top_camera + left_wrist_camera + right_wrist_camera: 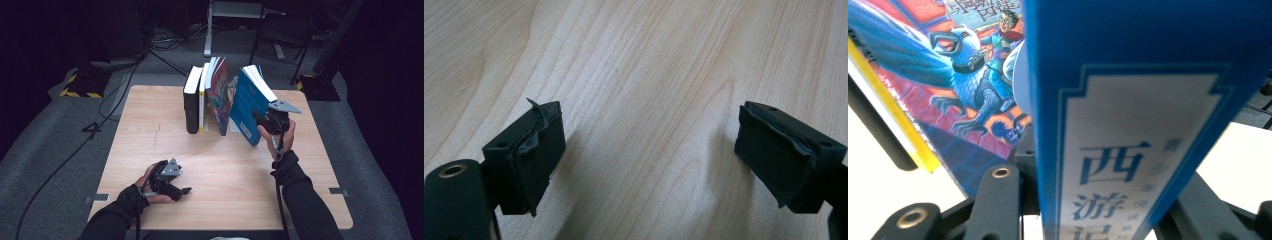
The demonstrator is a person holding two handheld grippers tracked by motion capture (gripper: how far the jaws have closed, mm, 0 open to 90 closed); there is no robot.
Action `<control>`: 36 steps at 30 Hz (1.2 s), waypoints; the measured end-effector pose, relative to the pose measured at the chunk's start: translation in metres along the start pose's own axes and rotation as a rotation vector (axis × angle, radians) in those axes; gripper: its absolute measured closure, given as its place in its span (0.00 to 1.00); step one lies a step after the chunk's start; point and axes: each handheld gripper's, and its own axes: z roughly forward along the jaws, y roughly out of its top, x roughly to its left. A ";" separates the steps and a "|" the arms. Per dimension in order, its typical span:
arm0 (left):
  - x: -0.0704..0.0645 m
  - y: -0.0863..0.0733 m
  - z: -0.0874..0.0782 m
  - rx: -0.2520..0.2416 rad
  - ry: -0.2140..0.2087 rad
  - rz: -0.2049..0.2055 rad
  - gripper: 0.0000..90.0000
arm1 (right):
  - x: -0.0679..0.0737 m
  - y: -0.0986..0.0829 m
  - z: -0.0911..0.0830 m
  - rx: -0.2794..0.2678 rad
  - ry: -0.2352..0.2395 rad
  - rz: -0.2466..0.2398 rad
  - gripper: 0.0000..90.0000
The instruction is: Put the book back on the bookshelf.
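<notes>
Held book (pixel 248 106) leans right of the upright books (pixel 206 97), perhaps touching, on the table (pixel 150 130).

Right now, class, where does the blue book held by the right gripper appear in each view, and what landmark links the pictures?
High view: the blue book stands tilted right of centre, gripped by the right gripper, right of the illustrated book.
Left gripper view: not in it; bare wooden table.
Right gripper view: its spine runs up the centre.
Shared landmark: the illustrated book, left of it.

Pale matt wood-grain table (pixel 150 130), glossy blue paper book cover (pixel 1148 100), torn black rubbery pads (pixel 539 155) on the tongs.
</notes>
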 end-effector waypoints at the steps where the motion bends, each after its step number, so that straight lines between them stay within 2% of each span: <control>1: 0.000 0.000 0.000 0.000 -0.001 0.002 0.14 | 0.002 0.001 0.001 -0.004 -0.004 -0.008 0.67; 8: 0.000 0.000 0.000 0.000 -0.001 0.006 0.14 | 0.004 -0.002 0.001 -0.015 -0.006 0.004 0.66; 11: 0.000 0.000 0.000 0.000 0.000 0.006 0.14 | 0.003 -0.007 -0.003 -0.016 -0.008 0.004 0.61; 16: 0.000 0.000 0.000 -0.001 0.001 0.008 0.15 | -0.003 -0.027 -0.013 -0.006 0.043 -0.005 0.57; 17: 0.000 0.000 0.000 -0.001 0.001 0.007 0.15 | -0.006 -0.033 -0.015 -0.003 0.040 -0.010 0.56; 19: 0.000 0.000 0.000 -0.001 0.001 0.007 0.15 | -0.010 -0.044 -0.019 -0.010 0.078 -0.022 0.61; 21: 0.000 0.000 0.000 -0.001 0.001 0.007 0.14 | -0.010 -0.049 -0.020 -0.010 0.095 -0.067 0.65; 24: 0.000 0.000 0.000 0.000 0.001 0.007 0.14 | -0.008 -0.051 -0.014 0.006 0.081 -0.090 0.63; 28: 0.000 0.000 0.000 0.000 0.000 0.007 0.14 | -0.006 -0.056 0.000 0.041 0.077 -0.081 0.65; 30: 0.000 0.000 0.000 0.000 -0.001 0.007 0.14 | -0.004 -0.056 0.002 0.033 0.073 -0.053 0.67; 36: -0.001 0.001 0.001 -0.003 -0.004 0.006 0.14 | 0.015 -0.055 0.004 0.032 0.000 -0.029 0.68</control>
